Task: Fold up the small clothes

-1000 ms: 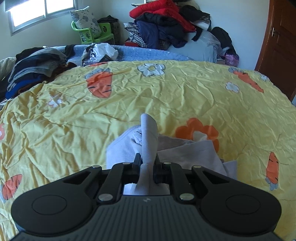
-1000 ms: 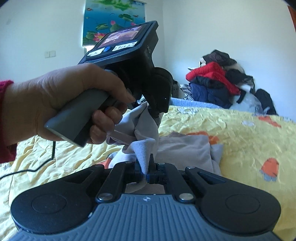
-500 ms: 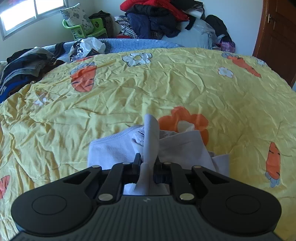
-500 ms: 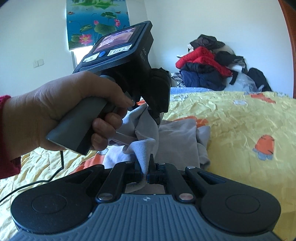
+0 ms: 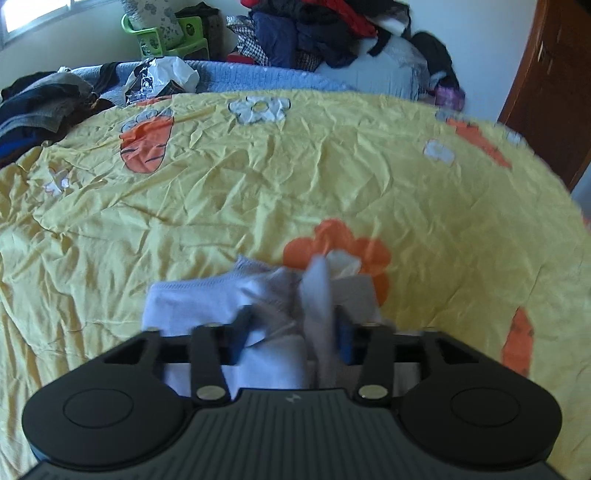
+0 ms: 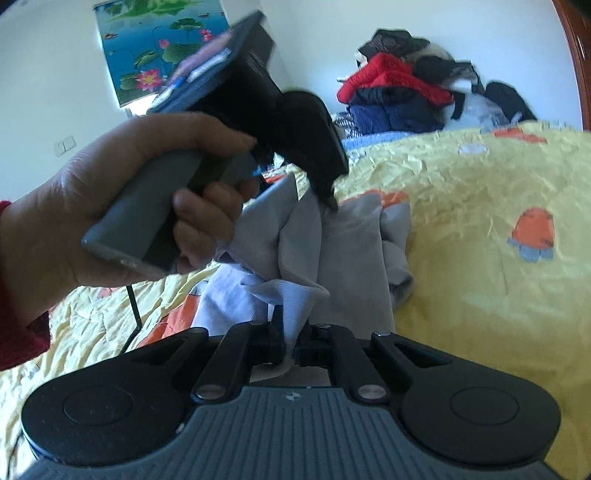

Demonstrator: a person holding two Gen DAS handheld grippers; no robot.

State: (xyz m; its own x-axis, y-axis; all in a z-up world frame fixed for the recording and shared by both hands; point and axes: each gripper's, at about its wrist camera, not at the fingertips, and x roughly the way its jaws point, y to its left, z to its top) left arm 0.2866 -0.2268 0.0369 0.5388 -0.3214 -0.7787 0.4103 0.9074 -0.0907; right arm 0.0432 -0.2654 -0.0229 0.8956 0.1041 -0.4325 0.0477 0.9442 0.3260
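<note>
A small pale grey garment point(image 5: 207, 299) lies bunched on the yellow bedspread point(image 5: 258, 192). In the left wrist view my left gripper point(image 5: 291, 332) has its jaws apart, with a fold of the cloth standing loose between them against the right finger. In the right wrist view my right gripper point(image 6: 290, 341) is shut on a ribbed edge of the same garment point(image 6: 347, 251), which hangs between the two grippers. The left gripper's black body point(image 6: 295, 125), held by a hand, sits just above the cloth there.
Piles of clothes lie at the bed's left edge point(image 5: 40, 103) and on a heap by the far wall point(image 5: 314, 29). A green chair point(image 5: 166, 33) stands near the window. A wooden door point(image 5: 554, 92) is at the right.
The left gripper's jaws have opened and let go of the fold they pinched. The left gripper has tilted down toward the bed. The right gripper keeps its hold.
</note>
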